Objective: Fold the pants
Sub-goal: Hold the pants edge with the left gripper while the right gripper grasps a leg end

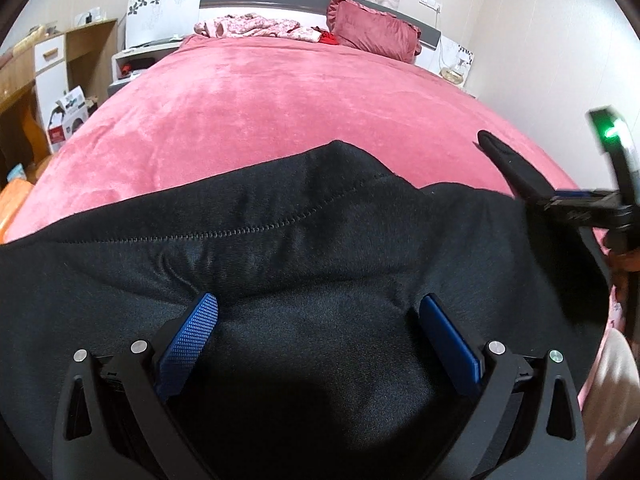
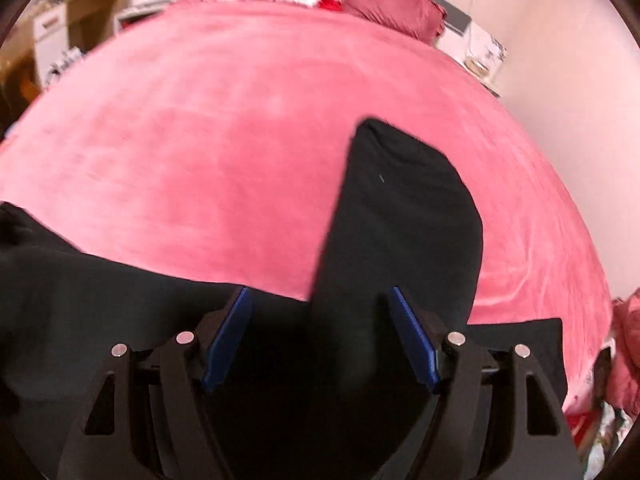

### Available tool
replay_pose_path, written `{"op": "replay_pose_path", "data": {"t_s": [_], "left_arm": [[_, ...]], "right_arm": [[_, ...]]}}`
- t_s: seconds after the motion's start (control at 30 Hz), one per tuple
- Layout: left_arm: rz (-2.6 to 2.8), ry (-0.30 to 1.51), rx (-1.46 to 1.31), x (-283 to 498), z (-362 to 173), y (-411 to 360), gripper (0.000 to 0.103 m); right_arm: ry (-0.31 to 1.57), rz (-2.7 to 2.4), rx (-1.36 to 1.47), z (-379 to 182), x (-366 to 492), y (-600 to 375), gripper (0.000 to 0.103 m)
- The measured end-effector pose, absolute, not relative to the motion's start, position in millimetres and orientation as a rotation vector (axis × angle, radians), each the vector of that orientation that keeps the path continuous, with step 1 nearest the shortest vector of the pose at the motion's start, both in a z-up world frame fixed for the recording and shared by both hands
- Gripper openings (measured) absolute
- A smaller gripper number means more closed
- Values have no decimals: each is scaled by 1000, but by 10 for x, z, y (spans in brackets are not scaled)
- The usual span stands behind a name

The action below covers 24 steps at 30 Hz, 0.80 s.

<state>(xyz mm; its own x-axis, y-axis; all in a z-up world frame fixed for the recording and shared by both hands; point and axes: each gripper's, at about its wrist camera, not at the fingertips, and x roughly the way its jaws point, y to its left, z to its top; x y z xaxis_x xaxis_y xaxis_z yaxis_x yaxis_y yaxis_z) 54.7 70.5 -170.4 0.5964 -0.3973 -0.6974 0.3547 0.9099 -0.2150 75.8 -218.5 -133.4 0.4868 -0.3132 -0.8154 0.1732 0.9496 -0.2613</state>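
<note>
Black pants (image 1: 304, 240) lie across the near part of a pink bedspread (image 1: 280, 96). A stitched seam runs across them in the left wrist view. My left gripper (image 1: 318, 306) is open just above the black fabric, its blue pads apart and holding nothing. In the right wrist view one pant leg (image 2: 400, 216) runs away from me over the bedspread (image 2: 200, 152). My right gripper (image 2: 320, 294) is open, its jaws either side of that leg's near end. The right gripper also shows in the left wrist view (image 1: 520, 172) at the right.
A pink pillow (image 1: 374, 30) and crumpled floral cloth (image 1: 256, 26) lie by the headboard. Wooden shelves (image 1: 44, 76) and a cardboard box (image 1: 66, 114) stand left of the bed. A nightstand (image 1: 454, 68) sits at the far right by the wall.
</note>
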Motion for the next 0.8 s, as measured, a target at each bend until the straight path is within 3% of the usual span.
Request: {"op": "replay_pose_path", "data": {"t_s": [0.07,0.1,0.13,0.2,0.23,0.47,0.7,0.73,0.77,0.8], "left_arm": [[-453,824,-85,557,-1710,746,99],[-458,825,-93,569,-1712,760,99],[-463,827,-102,578,-1716,773,99],[-467,828,-106,580,-1715,776,99],[-465,828,-104,579,-1714,770,99],[-451,829,-80,566,-1707,738,99],[-429,832,-37,546,-1709,678,99],[-427,833,-33,545,-1709,673,99],[-425,834,-30,544,-1708,670,99],[-422,834,-25,543,-1709,665,99]], "right_arm": [[1040,-324,-120,-1448,773,-2345,65],[1038,-328,-108,-1459,759,-2423,41],[1044,-338,-94,-1469,735,-2543,30],[1019,-298,28,-1387,649,-2762,15],[1006,-302,72,-1332,590,-2853,12],[837,-418,466,-1018,-492,-3637,8],[860,-463,820,-1653,-1380,-4143,10],[846,-455,839,-1661,-1391,-4148,12],[833,-447,846,-1651,-1395,-4160,21],[821,-437,834,-1619,-1376,-4163,39]]}}
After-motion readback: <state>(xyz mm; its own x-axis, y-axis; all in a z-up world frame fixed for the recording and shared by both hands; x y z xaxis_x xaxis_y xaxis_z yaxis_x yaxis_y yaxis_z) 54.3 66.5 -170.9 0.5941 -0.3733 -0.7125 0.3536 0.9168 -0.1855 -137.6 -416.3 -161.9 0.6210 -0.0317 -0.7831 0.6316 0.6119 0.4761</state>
